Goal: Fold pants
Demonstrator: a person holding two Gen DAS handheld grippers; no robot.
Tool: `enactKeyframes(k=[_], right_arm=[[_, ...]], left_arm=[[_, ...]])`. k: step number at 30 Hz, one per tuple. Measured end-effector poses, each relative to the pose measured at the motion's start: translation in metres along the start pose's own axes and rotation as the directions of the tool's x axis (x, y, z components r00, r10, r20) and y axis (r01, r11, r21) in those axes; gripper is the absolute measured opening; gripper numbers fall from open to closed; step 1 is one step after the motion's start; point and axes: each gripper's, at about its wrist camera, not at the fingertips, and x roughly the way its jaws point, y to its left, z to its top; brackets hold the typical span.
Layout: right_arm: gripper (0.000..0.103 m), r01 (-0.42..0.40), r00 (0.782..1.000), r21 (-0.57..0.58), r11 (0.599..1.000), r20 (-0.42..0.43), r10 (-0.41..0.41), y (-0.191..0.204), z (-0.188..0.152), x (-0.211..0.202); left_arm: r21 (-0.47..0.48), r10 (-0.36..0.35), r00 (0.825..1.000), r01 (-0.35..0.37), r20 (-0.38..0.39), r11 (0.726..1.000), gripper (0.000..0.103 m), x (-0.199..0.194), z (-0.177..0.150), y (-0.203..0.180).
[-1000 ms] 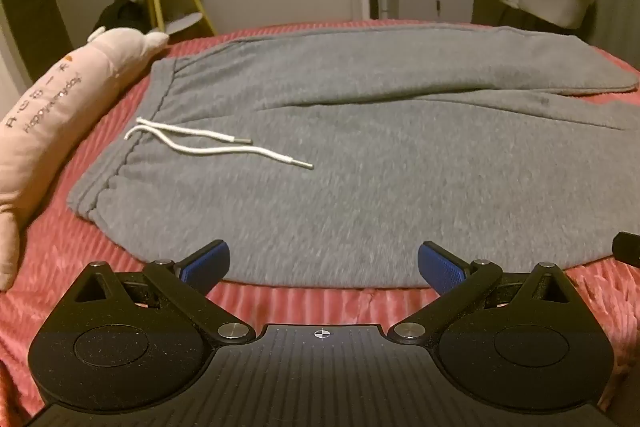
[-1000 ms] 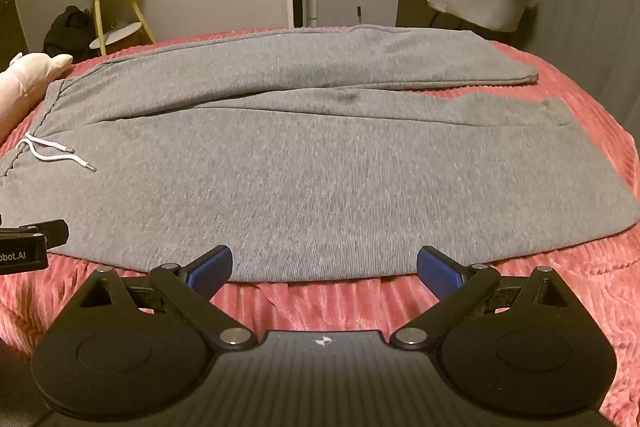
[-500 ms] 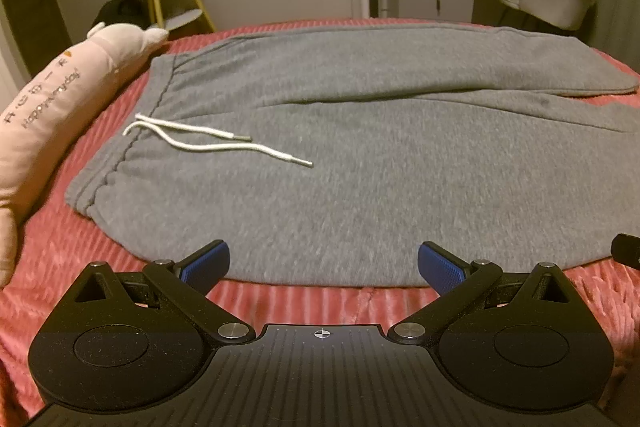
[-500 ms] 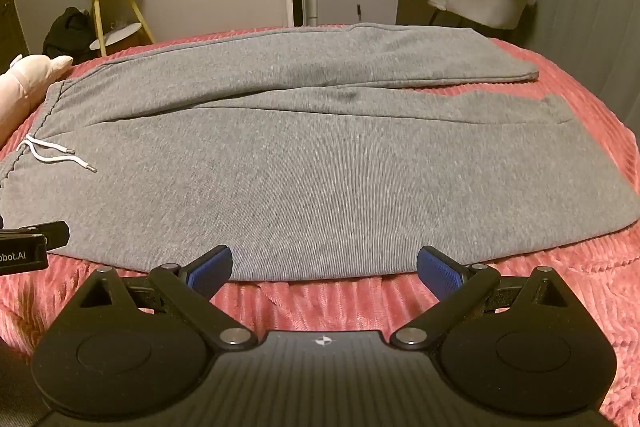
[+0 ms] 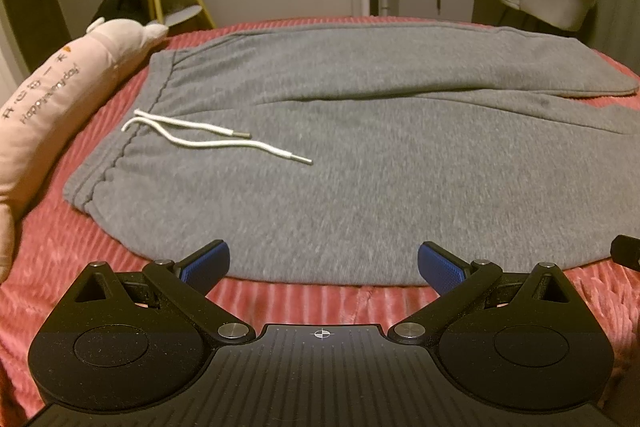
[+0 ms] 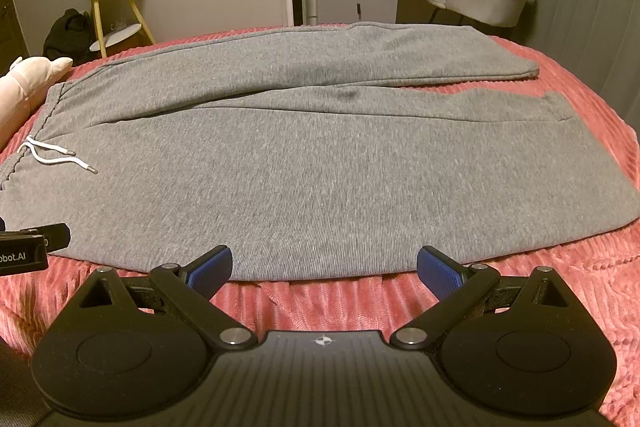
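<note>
Two grippers, the left gripper (image 5: 323, 264) and right gripper (image 6: 325, 265), are held spread wide at lower frame, empty, lined up for seizing the near hem of the grey pants (image 6: 320, 163).

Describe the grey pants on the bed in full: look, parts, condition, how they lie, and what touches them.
The grey pants look like soft fleece sweatpants, spread flat and unfolded across the pink ribbed bedspread. The gathered waistband lies toward the pink plush pillow; contact between them cannot be told. A white drawstring with metal tips lies loose on the front. The two legs run away from the waistband, the far one angled apart. Only mild creases show. Both the left gripper and right gripper are open at the near edge, gripping nothing.
</note>
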Motion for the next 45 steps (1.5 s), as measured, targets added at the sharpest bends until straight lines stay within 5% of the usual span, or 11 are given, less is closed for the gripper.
enactKeyframes(k=[45], right_arm=[[0.099, -0.017, 1.0, 0.035, 0.999, -0.003, 0.017, -0.0051, 0.0007, -0.0007]], left_arm=[[-0.017, -0.011, 1.0, 0.011, -0.012, 1.0, 0.103, -0.0005, -0.0013, 0.0025]])
